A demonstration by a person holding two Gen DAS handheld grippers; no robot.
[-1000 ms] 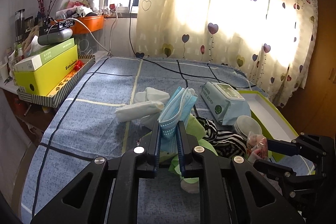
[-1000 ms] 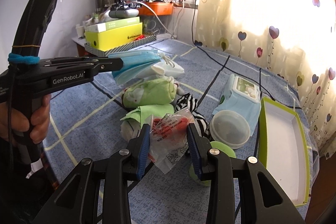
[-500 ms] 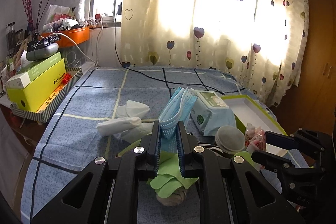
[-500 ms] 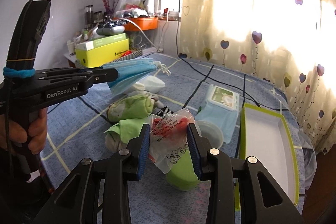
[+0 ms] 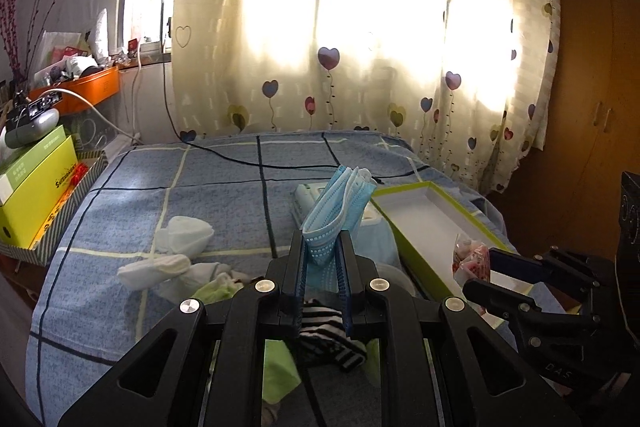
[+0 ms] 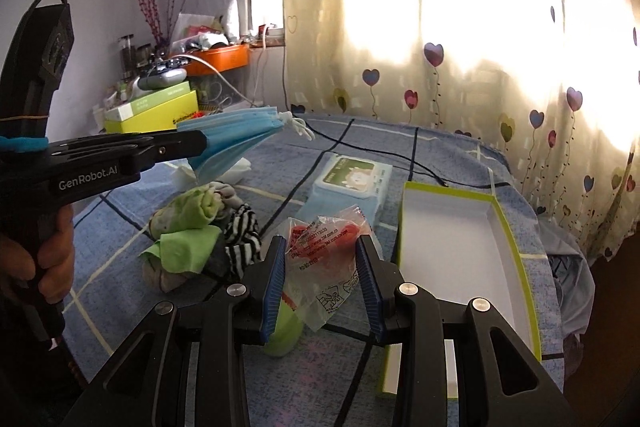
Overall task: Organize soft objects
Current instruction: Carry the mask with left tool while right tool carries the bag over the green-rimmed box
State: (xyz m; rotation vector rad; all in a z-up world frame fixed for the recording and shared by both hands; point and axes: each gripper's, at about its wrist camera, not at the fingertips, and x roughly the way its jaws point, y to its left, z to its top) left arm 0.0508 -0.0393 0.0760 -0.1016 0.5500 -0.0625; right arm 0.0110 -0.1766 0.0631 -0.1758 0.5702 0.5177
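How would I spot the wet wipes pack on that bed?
Find the blue checked bedspread, then the open green-edged box lying on it. The wet wipes pack lies just left of that box: a pale blue soft packet, the only thing with a green-and-white lid label.

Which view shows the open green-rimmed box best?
The right wrist view: the green-rimmed box lies open with its whole white inside visible. The left wrist view shows it from the side, with the right gripper covering its near end.

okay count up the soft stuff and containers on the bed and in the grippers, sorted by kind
Blue face masks bundle, held in left gripper: 1
Clear packet, held in right gripper: 1
Wet wipes pack: 1
Open green-edged box: 1
Clothes heap: 1
Total: 5
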